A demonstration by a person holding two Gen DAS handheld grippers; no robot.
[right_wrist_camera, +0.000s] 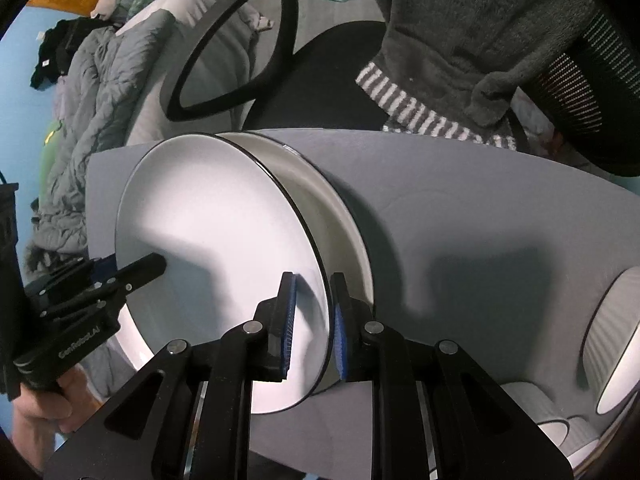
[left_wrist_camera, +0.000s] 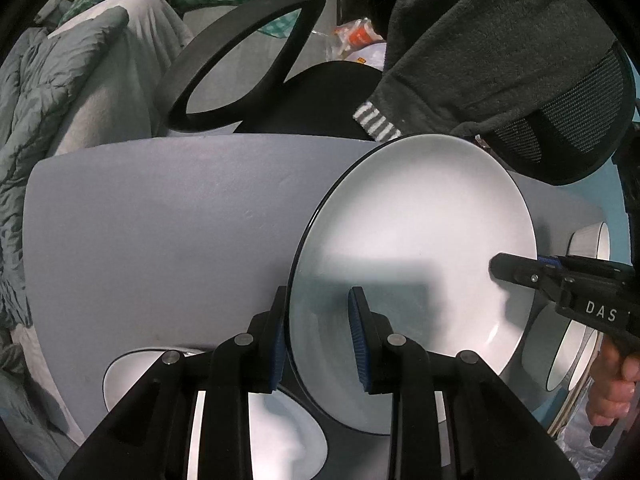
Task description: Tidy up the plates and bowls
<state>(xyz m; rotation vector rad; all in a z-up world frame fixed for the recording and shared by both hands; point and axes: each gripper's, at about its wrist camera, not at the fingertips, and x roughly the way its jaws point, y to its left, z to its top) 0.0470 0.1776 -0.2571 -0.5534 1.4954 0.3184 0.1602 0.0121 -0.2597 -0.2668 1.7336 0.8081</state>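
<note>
The left gripper [left_wrist_camera: 320, 332] has its jaws narrowed around the near rim of a white plate [left_wrist_camera: 420, 240] with a thin black edge; one blue ribbed pad lies on the plate's face, the other sits behind the rim. The right gripper [right_wrist_camera: 314, 324] is nearly closed on the opposite rim of the same plate [right_wrist_camera: 208, 240], its pads pinching the edge from both sides. Both tools grip the plate together, and it is tilted up above the grey tabletop [left_wrist_camera: 160, 220].

In the right wrist view the plate stands directly in front of a deeper white dish [right_wrist_camera: 340, 208], their black rims nearly touching; whether they make contact cannot be told. The grey surface to the right of that dish is bare and carries a dark shadow. At the far right edge sit more white bowls [right_wrist_camera: 612, 328], one tipped on its side.

The left wrist view shows what the other does not: another white dish [left_wrist_camera: 280, 420] lying under the gripper at the table's near edge, and bare table stretching to the left of the plate. Beyond the table's far edge stand a black office chair [left_wrist_camera: 248, 60], a dark fleece garment [left_wrist_camera: 500, 48] draped over its mesh back, and rumpled grey bedding [left_wrist_camera: 60, 120]. A hand [left_wrist_camera: 616, 384] holds the right tool's handle.
</note>
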